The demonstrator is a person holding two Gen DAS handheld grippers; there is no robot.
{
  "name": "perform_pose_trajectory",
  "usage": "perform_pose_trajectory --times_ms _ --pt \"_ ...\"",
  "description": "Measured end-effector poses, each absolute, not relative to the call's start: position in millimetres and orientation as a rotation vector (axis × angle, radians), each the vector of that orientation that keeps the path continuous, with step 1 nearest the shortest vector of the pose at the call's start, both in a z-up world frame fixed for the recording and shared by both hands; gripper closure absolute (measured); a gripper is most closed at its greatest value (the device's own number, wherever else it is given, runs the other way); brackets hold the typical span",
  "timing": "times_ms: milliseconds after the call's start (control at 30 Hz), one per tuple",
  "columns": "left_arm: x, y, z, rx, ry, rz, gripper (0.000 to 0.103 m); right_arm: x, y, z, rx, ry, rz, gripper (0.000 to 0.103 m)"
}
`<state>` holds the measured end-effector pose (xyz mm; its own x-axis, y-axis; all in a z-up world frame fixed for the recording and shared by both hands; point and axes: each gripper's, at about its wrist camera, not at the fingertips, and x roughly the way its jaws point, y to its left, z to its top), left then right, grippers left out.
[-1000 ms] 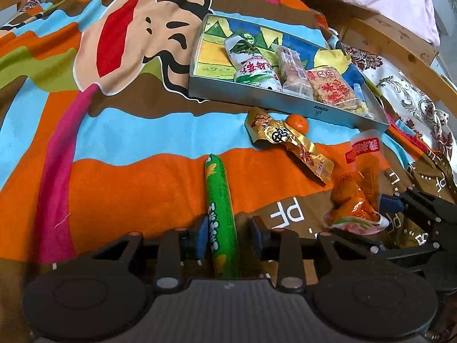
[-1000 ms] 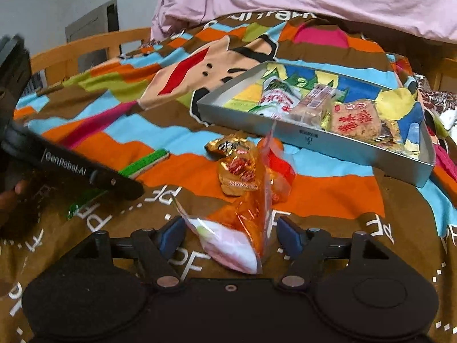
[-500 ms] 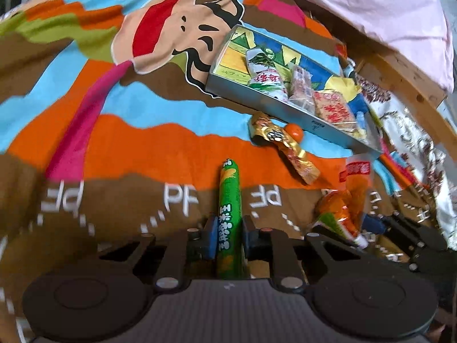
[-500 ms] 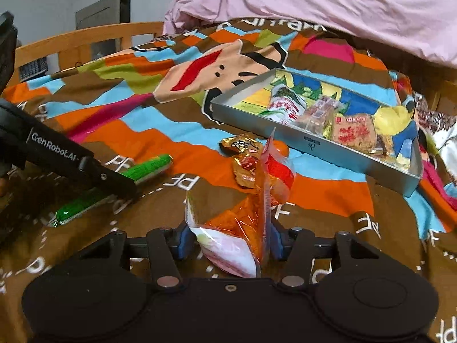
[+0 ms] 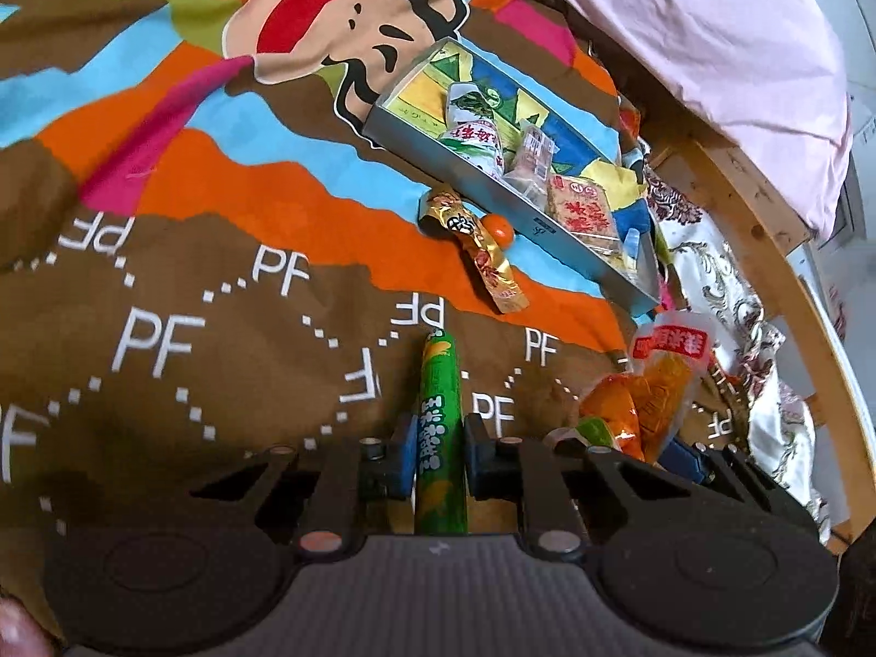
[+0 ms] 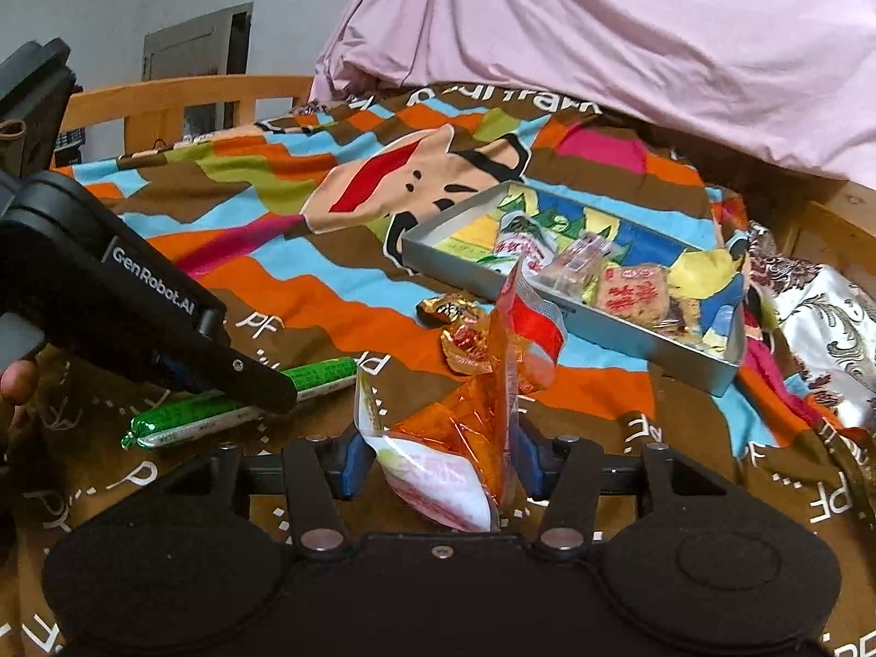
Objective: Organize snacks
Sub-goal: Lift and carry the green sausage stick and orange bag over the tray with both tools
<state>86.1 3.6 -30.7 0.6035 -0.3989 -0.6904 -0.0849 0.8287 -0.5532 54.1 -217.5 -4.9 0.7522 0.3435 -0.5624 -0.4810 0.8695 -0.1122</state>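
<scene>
My left gripper [image 5: 438, 451] is shut on a green sausage stick [image 5: 439, 427], which points forward between the blue pads; it also shows in the right wrist view [image 6: 241, 405]. My right gripper [image 6: 438, 460] is shut on an orange snack bag [image 6: 465, 427] with a red and white top, held upright; the bag also shows in the left wrist view [image 5: 651, 394]. A grey tray [image 5: 493, 186] ahead holds several snack packets. A gold wrapped snack [image 5: 476, 246] and a small orange ball [image 5: 499, 230] lie on the blanket in front of the tray.
A colourful cartoon blanket [image 5: 219, 219] covers the bed. A pink duvet [image 6: 629, 27] is heaped behind the tray. A wooden bed rail [image 5: 766, 230] runs along the right side, another [image 6: 180, 104] at the far left. The left gripper body [image 6: 126, 317] reaches in from the left.
Both grippers closed, the left on the green sausage stick and the right on the orange bag, and both have lifted and pulled back from the tray.
</scene>
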Motion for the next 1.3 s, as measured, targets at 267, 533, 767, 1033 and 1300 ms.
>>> perform_pose_trajectory --times_ms 267,533,767,1033,1300 --pt "84.5 0.0 -9.8 -0.598 0.830 -0.202 0.084 57.6 -225.7 6.3 -0.226 0.496 0.425 0.049" --pt "117.2 -18.2 25.2 -0.566 0.720 -0.224 0.084 85.3 -246.3 29.0 -0.245 0.389 0.397 0.049" --pt "158.7 -50.6 53.0 -0.539 0.616 -0.259 0.084 128.3 -280.2 38.4 -0.231 0.320 0.344 0.049" --pt "221.8 -99.4 62.3 -0.494 0.586 -0.320 0.084 198.4 -318.5 33.0 -0.142 0.286 0.241 0.049" --pt "300.7 -125.1 49.1 -0.485 0.635 -0.296 0.084 264.1 -322.7 8.7 -0.170 0.285 0.253 0.049"
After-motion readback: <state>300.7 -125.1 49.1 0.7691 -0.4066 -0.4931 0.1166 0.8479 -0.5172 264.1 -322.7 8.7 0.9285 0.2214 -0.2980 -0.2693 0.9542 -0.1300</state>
